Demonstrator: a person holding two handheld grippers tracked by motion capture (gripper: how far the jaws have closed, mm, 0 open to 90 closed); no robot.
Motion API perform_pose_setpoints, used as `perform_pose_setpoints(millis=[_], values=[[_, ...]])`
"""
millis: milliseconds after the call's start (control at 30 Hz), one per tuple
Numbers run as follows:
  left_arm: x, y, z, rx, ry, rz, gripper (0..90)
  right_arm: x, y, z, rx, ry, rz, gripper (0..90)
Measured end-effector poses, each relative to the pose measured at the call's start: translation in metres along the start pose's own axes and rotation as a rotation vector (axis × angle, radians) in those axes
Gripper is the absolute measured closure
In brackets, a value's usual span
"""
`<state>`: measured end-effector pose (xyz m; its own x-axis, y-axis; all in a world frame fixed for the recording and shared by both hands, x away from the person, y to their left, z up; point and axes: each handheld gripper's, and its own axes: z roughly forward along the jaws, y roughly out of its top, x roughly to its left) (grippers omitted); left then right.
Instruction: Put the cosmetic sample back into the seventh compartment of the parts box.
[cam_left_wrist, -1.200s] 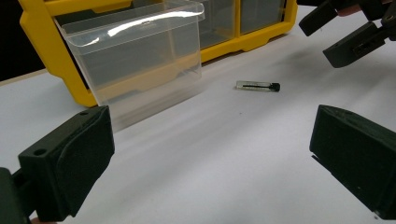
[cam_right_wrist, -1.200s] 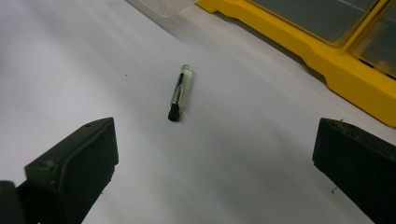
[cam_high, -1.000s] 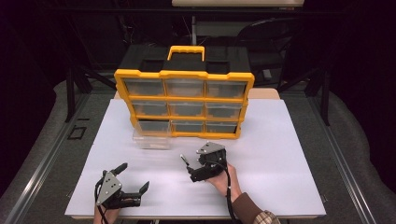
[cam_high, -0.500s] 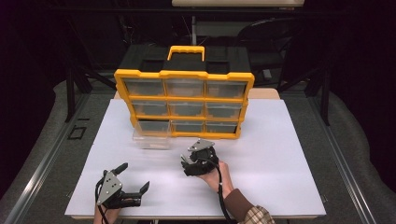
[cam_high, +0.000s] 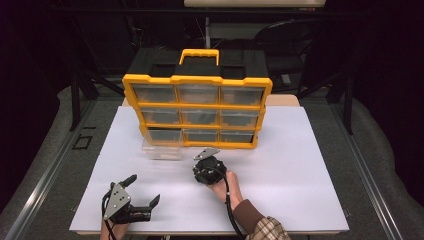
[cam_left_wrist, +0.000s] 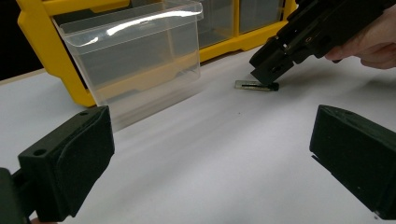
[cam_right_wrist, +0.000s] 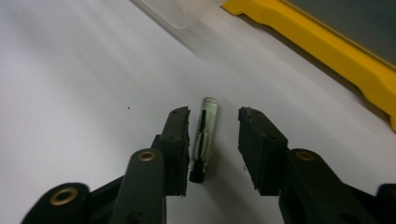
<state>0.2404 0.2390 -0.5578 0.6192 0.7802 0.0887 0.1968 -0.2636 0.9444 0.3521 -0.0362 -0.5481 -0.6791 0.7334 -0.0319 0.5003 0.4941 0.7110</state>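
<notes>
Right gripper view: unlabelled vial between jaws

The right gripper has moved forward and left across the white table toward the yellow organizer, tipping nose-down. Its jaws now straddle the small clear tube lying there, apart, not yet closed.

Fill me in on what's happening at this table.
A person works with a hand-held gripper in each hand. The right hand-held gripper is lowered to the white table, its jaws open on either side of a small clear vial with a black cap, not yet closed on it. The left hand-held gripper waits open near the table's front edge. A clear drawer sits on the table in front of the yellow organizer.
</notes>
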Motion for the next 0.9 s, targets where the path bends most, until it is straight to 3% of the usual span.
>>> perform_pose_setpoints(millis=[333, 567, 733, 800, 900], values=[[0.0, 0.0, 0.001, 0.002, -0.001, 0.001, 0.0, 0.003, 0.001, 0.009, 0.02, -0.004, 0.018, 76.2], [0.0, 0.0, 0.001, 0.002, -0.002, 0.001, 0.0, 0.004, 0.0, 0.013, 0.032, 0.003, 0.041, 79.0], [0.0, 0.0, 0.001, 0.003, -0.002, 0.001, 0.0, 0.004, -0.001, 0.014, 0.026, 0.002, 0.072, 80.3], [0.0, 0.0, 0.001, 0.003, -0.001, -0.001, 0.0, 0.003, -0.001, 0.014, 0.026, 0.01, 0.106, 80.5], [0.0, 0.0, 0.001, 0.004, -0.004, 0.0, 0.0, 0.003, -0.001, 0.014, 0.027, 0.006, 0.113, 80.6]])
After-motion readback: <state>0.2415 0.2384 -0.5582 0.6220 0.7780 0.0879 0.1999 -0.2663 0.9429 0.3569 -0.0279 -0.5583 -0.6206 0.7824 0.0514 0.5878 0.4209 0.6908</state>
